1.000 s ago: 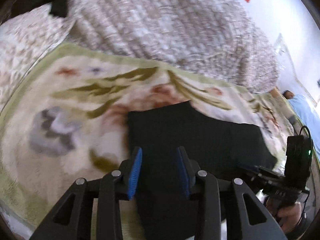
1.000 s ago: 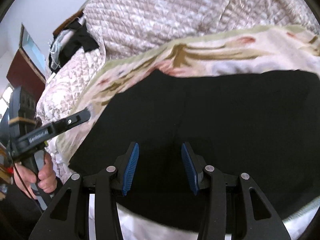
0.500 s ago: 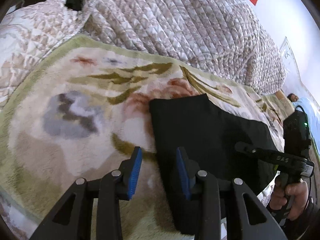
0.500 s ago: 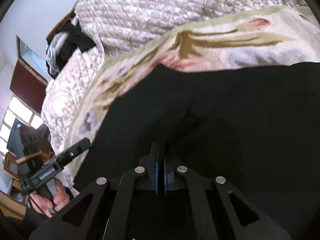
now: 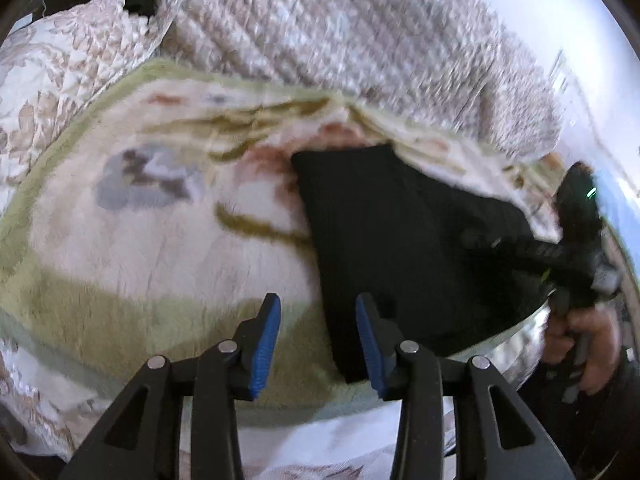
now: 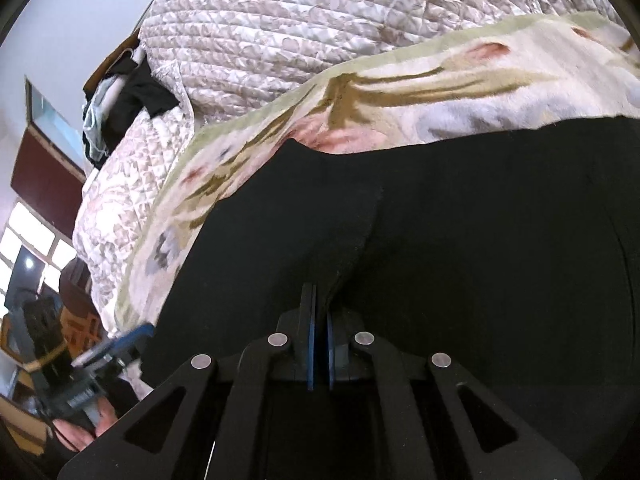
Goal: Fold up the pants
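On the bed, over a flowered blanket [image 5: 152, 248], your black pants [image 5: 400, 248] lie flat and already folded into a compact shape, with a quilt [image 5: 340, 40] bunched behind them. Your left gripper [image 5: 316, 340] hangs above the blanket just beside the near left corner of the pants; its jaws are spread apart and hold nothing, and the blue pads [image 5: 264, 344] are free. Your right gripper [image 6: 319, 354] is at the near edge of the pants [image 6: 460, 240]; its jaws are pressed together and pinch a raised pleat of the black cloth. From the right wrist view, dark clothes [image 6: 132, 100] lie far back at the left, beside the quilt [image 6: 320, 32].
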`<state>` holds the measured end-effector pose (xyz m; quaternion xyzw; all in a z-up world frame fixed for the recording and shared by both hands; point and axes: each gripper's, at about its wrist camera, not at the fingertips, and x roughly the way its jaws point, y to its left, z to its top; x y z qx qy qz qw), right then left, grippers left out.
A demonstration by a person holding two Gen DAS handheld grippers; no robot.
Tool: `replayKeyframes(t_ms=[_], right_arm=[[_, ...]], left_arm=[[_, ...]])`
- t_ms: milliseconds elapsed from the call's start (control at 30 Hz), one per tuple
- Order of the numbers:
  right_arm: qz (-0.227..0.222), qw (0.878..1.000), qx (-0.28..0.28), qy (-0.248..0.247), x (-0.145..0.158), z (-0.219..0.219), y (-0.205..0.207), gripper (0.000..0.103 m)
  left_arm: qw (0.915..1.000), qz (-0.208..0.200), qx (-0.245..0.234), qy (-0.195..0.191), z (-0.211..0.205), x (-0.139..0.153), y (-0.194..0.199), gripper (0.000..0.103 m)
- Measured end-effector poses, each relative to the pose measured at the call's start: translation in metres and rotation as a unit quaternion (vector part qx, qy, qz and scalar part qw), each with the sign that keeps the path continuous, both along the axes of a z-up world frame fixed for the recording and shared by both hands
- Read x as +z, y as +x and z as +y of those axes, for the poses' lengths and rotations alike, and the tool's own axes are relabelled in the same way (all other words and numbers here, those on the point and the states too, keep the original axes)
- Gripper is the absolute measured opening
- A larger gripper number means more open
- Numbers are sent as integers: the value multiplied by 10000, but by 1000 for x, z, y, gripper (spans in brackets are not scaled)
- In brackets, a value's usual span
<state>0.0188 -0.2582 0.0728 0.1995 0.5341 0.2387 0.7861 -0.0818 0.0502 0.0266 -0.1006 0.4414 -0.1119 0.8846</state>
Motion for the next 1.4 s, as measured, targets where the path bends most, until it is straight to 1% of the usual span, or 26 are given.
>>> replayKeyframes(t_ms=[33, 67, 133, 233, 300, 333, 400, 433, 467, 567, 667, 733, 800, 833, 867, 933, 1033, 1100, 1233, 1300, 1400], right_arm=[[-28, 10000, -31, -42, 2, -1, -1, 5], [-109, 9998, -51, -163, 5, -3, -3, 6], [-191, 9991, -53, -364, 8, -5, -6, 6], [-303, 9981, -127, -519, 14, -9, -9, 6], [-370, 9980, -179, -484, 18, -12, -7, 7], [-371, 9982, -202, -418, 19, -13, -4, 10], [-384, 9985, -201, -344, 21, -13, 1, 19], [-387, 9985, -159, -340, 21, -11, 5, 25], [-392, 9986, -132, -344, 21, -8, 8, 27], [-360, 9986, -10, -391, 16, 1, 23, 27], [-263, 9980, 73, -577, 7, 10, 35, 27], [-270, 9976, 56, -629, 3, 13, 37, 26], [-322, 9966, 59, -761, 2, 14, 37, 17], [-330, 9958, 48, -858, 1, 14, 37, 7], [-309, 9955, 20, -894, 0, 11, 37, 0], [-235, 9964, -72, -815, -1, 5, 38, 0], [-278, 9941, -192, -1028, -1, 1, 39, 0], [-215, 9955, -257, -890, -2, -3, 39, 0], [-391, 9956, -227, -824, 10, -5, 31, 0], [-524, 9950, -168, -829, 17, -3, 25, 0], [-770, 9932, 11, -871, 30, 4, 11, 1]], left_arm=[[10000, 36, -3, 89, -1, -3, -1, 42], [9999, -23, -25, 145, -2, -4, -4, 42], [9997, -47, -39, 251, -4, -2, -5, 42], [9998, -25, -5, 218, -2, 2, -4, 42], [9998, -71, 12, 192, 0, 7, 0, 42], [9997, -106, 11, 204, 0, 10, 3, 42], [9995, -182, -36, 274, -3, 16, 13, 42], [9993, -220, -58, 301, -6, 19, 20, 42], [9991, -272, -105, 302, -8, 22, 28, 42], [9984, -356, -214, 393, -19, 26, 59, 42], [9984, -317, -304, 361, -28, 23, 86, 42], [9981, -309, -347, 412, -33, 19, 100, 42], [9983, -241, -360, 378, -37, 11, 107, 42], [9985, -177, -382, 346, -39, 6, 110, 42], [9985, -128, -396, 364, -39, 1, 111, 42], [9980, -179, -447, 410, -41, -3, 109, 42], [9977, -220, -495, 414, -40, -4, 108, 42], [9978, -237, -486, 388, -40, -3, 109, 43], [9977, -314, -433, 418, -40, 2, 103, 42], [9976, -383, -445, 380, -41, 7, 96, 42], [9966, -504, -460, 460, -44, 14, 79, 42]])
